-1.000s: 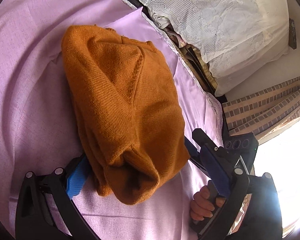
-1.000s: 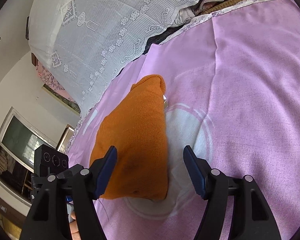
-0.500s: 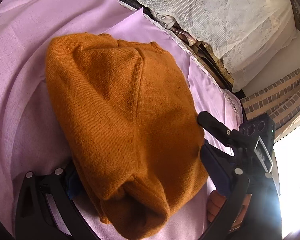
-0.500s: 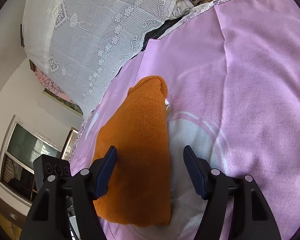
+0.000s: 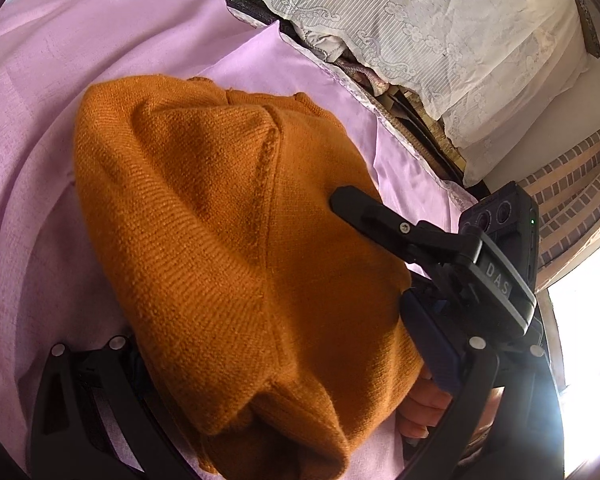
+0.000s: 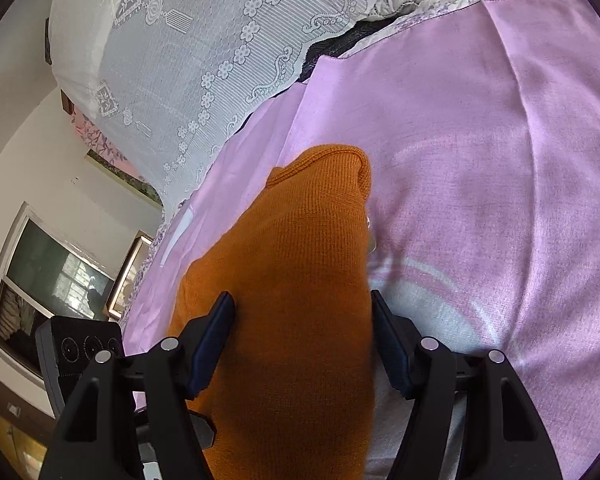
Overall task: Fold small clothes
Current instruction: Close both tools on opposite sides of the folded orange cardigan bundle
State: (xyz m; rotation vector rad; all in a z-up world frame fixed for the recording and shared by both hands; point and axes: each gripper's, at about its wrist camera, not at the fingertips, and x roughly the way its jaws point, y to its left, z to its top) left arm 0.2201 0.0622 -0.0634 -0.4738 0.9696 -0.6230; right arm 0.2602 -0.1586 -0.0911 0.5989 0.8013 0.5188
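A folded orange knit sweater [image 5: 240, 240] lies on a pink bedsheet [image 5: 40, 120]. In the left wrist view it fills the space between my left gripper's [image 5: 276, 364] open jaws, hiding most of the left finger. The right gripper's body [image 5: 440, 256] reaches over its right side. In the right wrist view the sweater [image 6: 300, 280] runs between my right gripper's [image 6: 302, 340] open blue fingers [image 6: 210, 340], which sit against its two sides. The jaws are wide apart, not clamped.
White lace-covered pillows [image 5: 420, 20] are stacked at the head of the bed. A striped curtain [image 5: 572, 200] and bright window are at right. In the right wrist view a window [image 6: 52, 280] and wall are at left. Pink sheet [image 6: 500, 160] spreads to the right.
Both grippers have moved forward over the sweater, so it now sits deep between each pair of fingers. The right gripper's body has come over the sweater's side in the left view.
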